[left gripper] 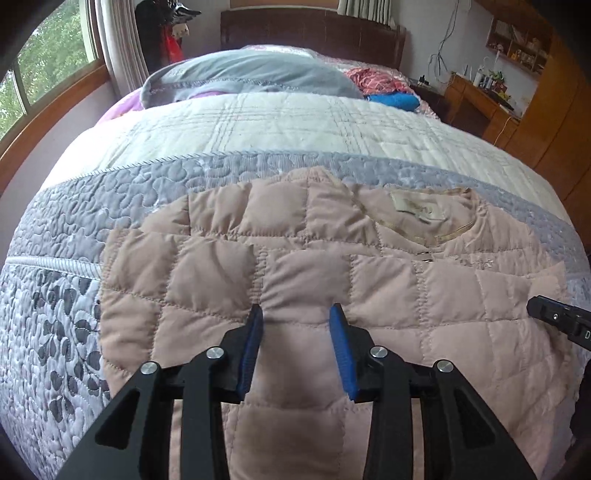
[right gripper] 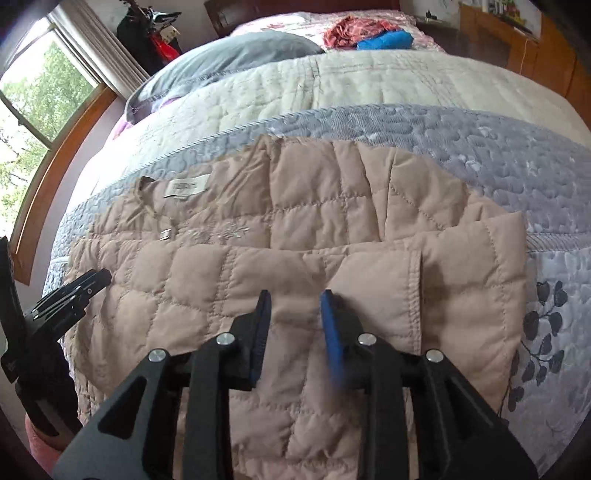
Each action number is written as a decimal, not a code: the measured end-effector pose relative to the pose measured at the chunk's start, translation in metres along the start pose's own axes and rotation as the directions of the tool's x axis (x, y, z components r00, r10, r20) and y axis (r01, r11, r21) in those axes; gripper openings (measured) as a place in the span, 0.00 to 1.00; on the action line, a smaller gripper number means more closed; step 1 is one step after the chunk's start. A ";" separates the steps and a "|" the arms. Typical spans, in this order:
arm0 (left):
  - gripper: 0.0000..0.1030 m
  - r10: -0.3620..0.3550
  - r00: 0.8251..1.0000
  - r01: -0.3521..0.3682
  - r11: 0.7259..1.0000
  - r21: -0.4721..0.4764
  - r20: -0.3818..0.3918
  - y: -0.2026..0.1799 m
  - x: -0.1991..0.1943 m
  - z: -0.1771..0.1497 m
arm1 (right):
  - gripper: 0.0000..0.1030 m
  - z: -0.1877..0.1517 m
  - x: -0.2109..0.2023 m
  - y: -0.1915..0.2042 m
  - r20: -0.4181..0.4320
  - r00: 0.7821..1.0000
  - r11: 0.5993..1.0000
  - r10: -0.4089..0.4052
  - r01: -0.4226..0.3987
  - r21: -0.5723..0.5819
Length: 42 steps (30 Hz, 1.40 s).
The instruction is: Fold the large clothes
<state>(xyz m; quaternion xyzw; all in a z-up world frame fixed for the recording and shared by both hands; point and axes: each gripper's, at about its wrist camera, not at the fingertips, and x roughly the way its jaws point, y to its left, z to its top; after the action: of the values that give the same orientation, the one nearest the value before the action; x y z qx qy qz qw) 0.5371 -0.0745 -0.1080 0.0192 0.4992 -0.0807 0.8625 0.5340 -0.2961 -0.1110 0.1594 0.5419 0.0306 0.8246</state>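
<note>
- Quilted pink jacket [left gripper: 332,266] lies flat on the near end of the bed [left gripper: 258,125], on the grey-blue quilted bedspread [left gripper: 122,206]; collar with its neck label [right gripper: 184,189] points at the headboard, hem toward the cameras.
- Both sides look folded in over the front; the right-side flap [right gripper: 476,280] lies on top.
- Left gripper [left gripper: 297,314]: blue pads apart, nothing between them, tips over the jacket's middle; contact unclear.
- Right gripper [right gripper: 293,299]: jaws apart, nothing held, hovering just left of the flap's edge.
- Next step, my read: bottom-to-collar fold. Grab the hem at both corners, one gripper each, pinching all layers so the tucked flaps don't slide out.
- Lift level, carry toward the collar, lay down evenly, and release both together. Puffy fill springs back, so press the crease.
- Counts: 1 jacket, 2 grippers, 1 neck label, 1 grey pillow [left gripper: 251,74], 1 red-pink garment [right gripper: 354,29], 1 blue garment [right gripper: 386,40].
</note>
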 end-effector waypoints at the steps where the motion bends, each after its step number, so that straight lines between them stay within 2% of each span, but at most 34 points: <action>1: 0.37 -0.012 1.000 0.011 1.000 0.004 0.025 -0.001 -0.012 -0.005 | 0.37 -0.008 -0.012 0.005 0.017 1.000 1.000 0.026 -0.026 -0.016; 5: 0.37 -0.053 0.993 0.047 0.997 0.059 0.102 -0.008 -0.054 -0.037 | 0.37 -0.037 -0.038 0.024 0.032 0.996 0.993 0.083 -0.079 -0.093; 9: 0.37 -0.079 0.995 0.074 0.994 0.077 0.062 -0.015 -0.055 -0.064 | 0.37 -0.059 -0.038 0.043 -0.004 0.994 0.983 0.112 -0.112 -0.144; 13: 0.37 -0.035 0.999 0.034 0.995 0.089 0.003 -0.017 -0.026 -0.075 | 0.35 -0.064 -0.017 0.045 -0.052 0.997 0.989 0.055 -0.061 -0.132; 15: 0.38 -0.031 1.000 0.031 0.995 0.099 -0.002 -0.016 -0.015 -0.077 | 0.35 -0.065 0.000 0.043 -0.086 0.995 0.989 0.041 -0.053 -0.137; 17: 0.38 -0.017 1.000 0.016 0.995 0.104 0.012 -0.017 -0.011 -0.079 | 0.35 -0.067 0.010 0.042 -0.079 0.996 0.988 0.040 -0.052 -0.147; 20: 0.38 0.024 0.999 -0.029 0.992 0.124 0.042 -0.025 -0.011 -0.085 | 0.35 -0.077 0.011 0.052 -0.034 0.999 0.981 -0.007 0.001 -0.196; 22: 0.38 0.023 0.999 -0.028 0.994 0.110 0.045 -0.024 -0.014 -0.085 | 0.35 -0.080 0.008 0.055 -0.027 0.999 0.980 -0.027 0.021 -0.199; 24: 0.38 0.019 0.999 -0.023 0.995 0.095 0.042 -0.020 -0.023 -0.086 | 0.35 -0.081 -0.003 0.050 -0.029 1.000 0.988 0.010 -0.014 -0.154; 26: 0.38 0.005 0.999 -0.009 0.997 0.075 0.049 -0.013 -0.049 -0.092 | 0.38 -0.088 -0.027 0.042 -0.003 0.995 0.988 0.096 -0.095 -0.125; 27: 0.39 -0.014 0.998 0.009 0.997 0.072 0.065 -0.007 -0.066 -0.097 | 0.41 -0.097 -0.047 0.039 0.029 0.988 0.980 0.151 -0.146 -0.139; 28: 0.47 -0.014 0.997 0.009 0.998 0.069 0.078 0.000 -0.082 -0.103 | 0.47 -0.110 -0.066 0.037 0.059 0.980 0.971 0.188 -0.177 -0.161; 31: 0.60 -0.015 0.991 0.004 0.996 0.089 0.134 0.021 -0.132 -0.134 | 0.55 -0.152 -0.113 0.023 0.119 0.970 0.963 0.211 -0.185 -0.197; 33: 0.67 0.012 0.988 -0.025 0.996 0.084 0.153 0.037 -0.154 -0.159 | 0.58 -0.185 -0.136 0.009 0.138 0.967 0.962 0.216 -0.186 -0.201; 39: 0.70 0.121 0.981 -0.129 0.991 0.045 0.150 0.077 -0.190 -0.251 | 0.65 -0.273 -0.174 -0.038 0.144 0.968 0.974 0.206 -0.188 -0.130; 42: 0.70 0.128 0.981 -0.130 0.991 0.006 0.144 0.089 -0.204 -0.290 | 0.67 -0.304 -0.181 -0.055 0.147 0.972 0.981 0.184 -0.174 -0.084</action>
<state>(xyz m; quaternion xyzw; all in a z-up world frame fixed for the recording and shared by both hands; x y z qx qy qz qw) 0.2029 0.0703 -0.0816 0.0524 0.4328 -0.0298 0.8995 0.1779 -0.3189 -0.0771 0.1805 0.4586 0.1114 0.8630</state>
